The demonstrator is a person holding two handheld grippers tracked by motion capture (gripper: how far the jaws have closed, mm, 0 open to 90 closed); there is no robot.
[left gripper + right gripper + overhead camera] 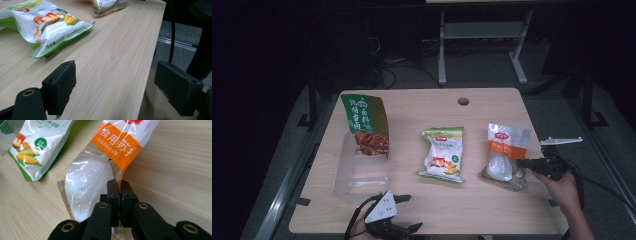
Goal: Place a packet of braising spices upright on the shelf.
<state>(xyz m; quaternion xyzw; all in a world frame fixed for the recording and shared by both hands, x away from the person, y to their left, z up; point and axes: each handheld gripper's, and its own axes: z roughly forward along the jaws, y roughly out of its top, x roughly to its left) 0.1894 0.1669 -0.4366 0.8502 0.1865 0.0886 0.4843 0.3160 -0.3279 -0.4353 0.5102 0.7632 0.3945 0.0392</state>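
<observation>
Right gripper (120, 191) pinches the orange bag's (117, 145) edge, probably to lift it; left gripper (113, 87) idles open.

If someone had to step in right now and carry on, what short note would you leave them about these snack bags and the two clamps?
Right hand-held gripper: shut on the edge of the orange-labelled bag, which lies at the table's right side.
Left hand-held gripper: open, holding nothing, low at the near edge.
Green-and-white corn bag: flat in the middle, untouched.
Green-topped bag: leaning at the back of the clear container, far left.
Done: orange-labelled bag gripped.
Left: probably lifting it and moving it, perhaps to the container; the corn bag waits.
</observation>
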